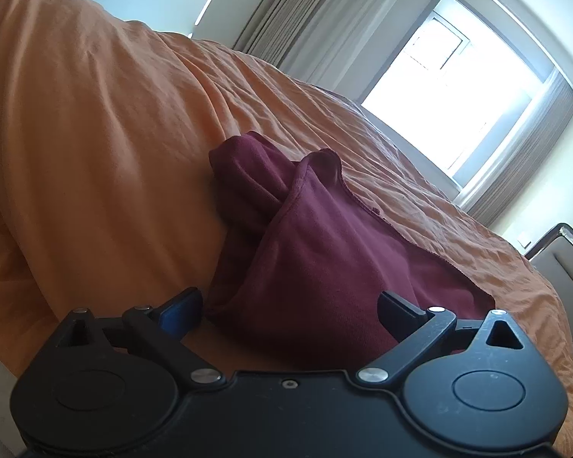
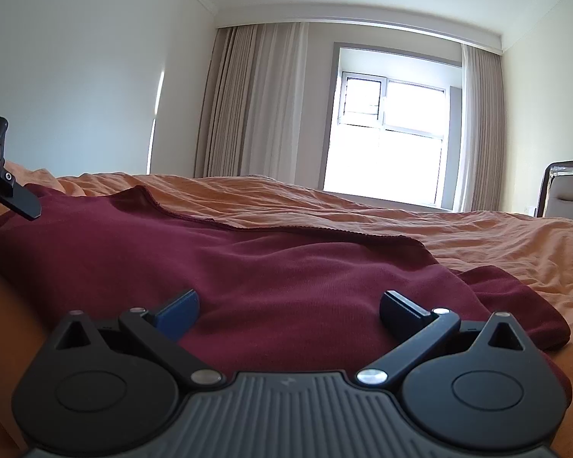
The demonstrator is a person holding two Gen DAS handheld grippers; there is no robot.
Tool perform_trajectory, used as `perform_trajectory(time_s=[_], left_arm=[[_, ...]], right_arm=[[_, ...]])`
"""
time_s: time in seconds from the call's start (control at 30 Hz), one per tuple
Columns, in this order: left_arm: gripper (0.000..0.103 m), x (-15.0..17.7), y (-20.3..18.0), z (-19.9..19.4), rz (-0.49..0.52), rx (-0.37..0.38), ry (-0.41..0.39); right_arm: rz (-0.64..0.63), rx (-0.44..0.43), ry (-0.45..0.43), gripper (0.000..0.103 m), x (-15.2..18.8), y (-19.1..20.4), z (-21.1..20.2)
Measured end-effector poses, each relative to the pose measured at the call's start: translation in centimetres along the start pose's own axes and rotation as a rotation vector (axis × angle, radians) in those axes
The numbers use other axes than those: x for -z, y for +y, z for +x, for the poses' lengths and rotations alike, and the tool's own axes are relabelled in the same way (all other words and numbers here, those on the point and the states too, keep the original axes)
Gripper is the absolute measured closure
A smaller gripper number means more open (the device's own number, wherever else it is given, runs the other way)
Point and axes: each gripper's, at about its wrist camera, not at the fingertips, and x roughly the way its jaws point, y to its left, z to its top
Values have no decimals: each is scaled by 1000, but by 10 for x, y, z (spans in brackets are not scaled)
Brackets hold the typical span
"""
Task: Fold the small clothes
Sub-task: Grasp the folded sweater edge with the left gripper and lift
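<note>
Both tongs [image 1: 289,307] [image 2: 289,305] low, level, agape over maroon garment [image 2: 248,267].

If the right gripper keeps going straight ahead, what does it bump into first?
Probably the dark red knit garment spread on the orange bedsheet; the open right gripper already sits low over it, though depth is unclear.

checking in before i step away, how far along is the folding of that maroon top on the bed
Early. The maroon top lies spread on the orange bedspread, one end bunched, no neat fold visible. In hand: nothing; the left tool and right tool are open over it. Left: grasp an edge and fold.
</note>
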Motion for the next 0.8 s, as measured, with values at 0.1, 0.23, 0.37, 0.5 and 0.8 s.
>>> perform_trajectory(time_s=[0.1, 0.23, 0.37, 0.5, 0.8], left_arm=[[3, -2, -5, 6, 14, -9, 6], [2, -2, -3, 5, 11, -8, 8], [2, 0, -1, 4, 5, -4, 1], [21, 5, -1, 1, 0, -46, -43], [48, -2, 3, 4, -51, -54, -70]], right_arm=[[3, -1, 0, 0, 1, 0, 0], [3, 1, -1, 0, 0, 1, 0], [0, 5, -2, 0, 0, 2, 0], [1, 8, -3, 0, 0, 4, -1], [8, 5, 4, 0, -1, 4, 0]])
